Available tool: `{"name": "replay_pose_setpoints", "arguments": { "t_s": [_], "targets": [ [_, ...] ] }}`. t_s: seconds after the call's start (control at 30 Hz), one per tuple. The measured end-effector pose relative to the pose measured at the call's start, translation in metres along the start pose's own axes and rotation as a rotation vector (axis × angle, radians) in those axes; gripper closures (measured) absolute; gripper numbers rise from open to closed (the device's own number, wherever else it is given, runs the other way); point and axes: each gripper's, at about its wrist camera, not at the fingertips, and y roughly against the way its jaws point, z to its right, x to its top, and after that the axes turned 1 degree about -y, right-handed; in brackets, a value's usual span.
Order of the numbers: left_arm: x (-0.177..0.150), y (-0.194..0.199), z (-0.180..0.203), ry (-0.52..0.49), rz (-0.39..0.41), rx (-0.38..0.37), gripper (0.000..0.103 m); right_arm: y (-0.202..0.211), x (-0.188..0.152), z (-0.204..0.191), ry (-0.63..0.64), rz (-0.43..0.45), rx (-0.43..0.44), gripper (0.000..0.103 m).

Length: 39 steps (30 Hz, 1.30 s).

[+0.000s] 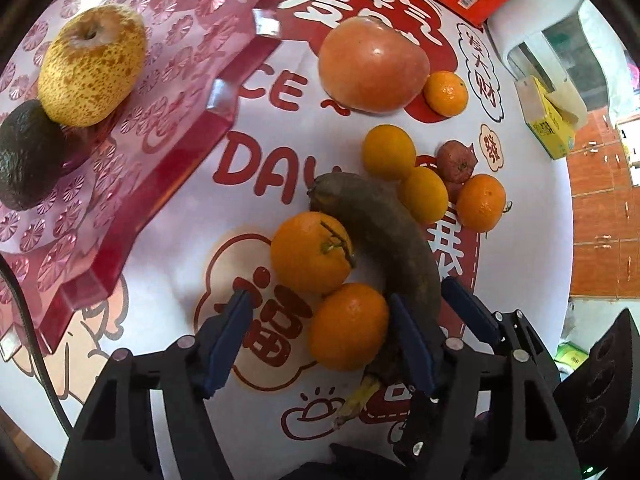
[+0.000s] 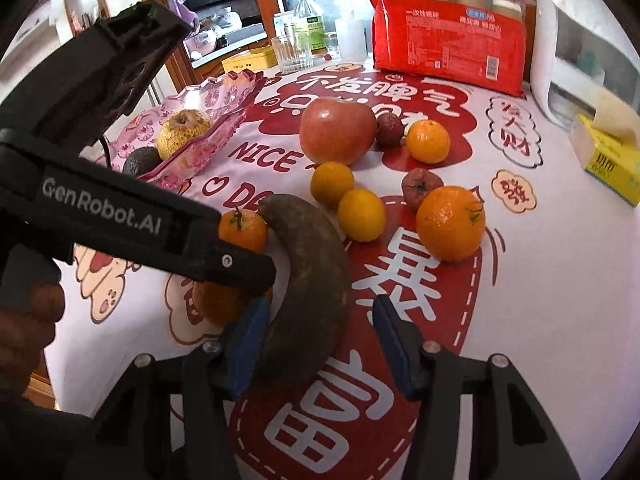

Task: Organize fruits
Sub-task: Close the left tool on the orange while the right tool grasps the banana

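Both claws straddle fruit: left claw (image 1: pixel 320 324) half-open around a mandarin (image 1: pixel 347 326), right claw (image 2: pixel 320 340) half-open astride the browned banana (image 2: pixel 308 292), neither gripping yet; pink tray (image 1: pixel 168 168) waits nearby.

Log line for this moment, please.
left tool: astride near orange, pads clear | right tool: astride browned banana, open | tray: pear, avocado

Red-and-white printed tablecloth (image 2: pixel 540 280), red pack of paper cups (image 2: pixel 448 48) at the far edge, yellow tissue box (image 2: pixel 610 164) at right, white dispenser (image 2: pixel 576 52) behind it, ribbed glass (image 2: pixel 292 54), clear bottle (image 2: pixel 306 24), yellow tin (image 2: pixel 248 60), wooden cabinets (image 1: pixel 604 216).
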Motion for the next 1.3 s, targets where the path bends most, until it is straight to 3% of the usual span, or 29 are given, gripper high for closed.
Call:
{"name": "replay_pose_setpoints", "arguments": {
  "t_s": [0.07,0.2,0.37,0.8,1.3],
  "targets": [
    [0.002,-0.002,0.004,-0.01,-0.005,0.011,0.038,0.0,0.001,0.001,-0.014,-0.012,0.013,0.051],
    [0.004,-0.005,0.009,-0.016,-0.016,-0.015,0.055,-0.001,0.001,0.0,-0.013,-0.025,0.017,0.052],
    [0.003,-0.005,0.013,-0.018,-0.02,-0.029,0.063,-0.002,0.002,0.001,-0.019,-0.038,0.026,0.052],
    [-0.005,0.023,-0.003,-0.005,0.05,-0.032,0.066,-0.007,0.003,-0.001,-0.02,-0.08,0.043,0.051],
    [-0.021,0.058,-0.019,-0.005,0.116,-0.037,0.066,-0.009,0.008,-0.014,0.028,-0.108,-0.05,0.061]
  ]
}}
